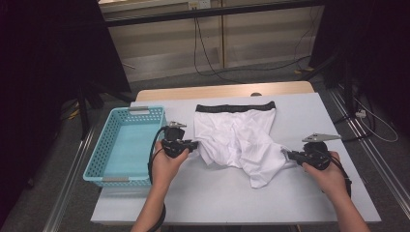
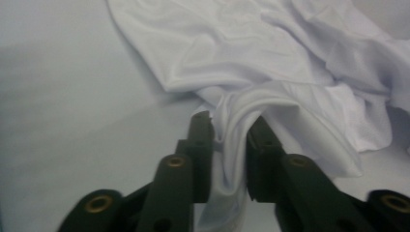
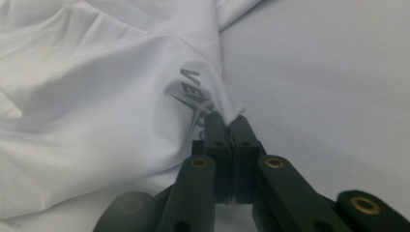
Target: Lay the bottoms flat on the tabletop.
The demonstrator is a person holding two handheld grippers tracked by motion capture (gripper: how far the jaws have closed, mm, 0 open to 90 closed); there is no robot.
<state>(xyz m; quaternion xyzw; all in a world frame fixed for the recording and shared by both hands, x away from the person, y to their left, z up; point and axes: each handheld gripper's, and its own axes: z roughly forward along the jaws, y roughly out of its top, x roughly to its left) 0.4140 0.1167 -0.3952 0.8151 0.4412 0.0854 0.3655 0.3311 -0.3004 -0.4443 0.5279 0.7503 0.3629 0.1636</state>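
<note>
Cloth of the white shorts with a black waistband [image 1: 237, 137] is spread on the grey table [image 1: 222, 193]. At its 3 o'clock edge, fabric is pinched tight by the right gripper [image 3: 227, 121]. At 9 o'clock, a fold sits loosely between the narrowly parted left gripper [image 2: 231, 130] fingers [image 2: 200, 140].
</note>
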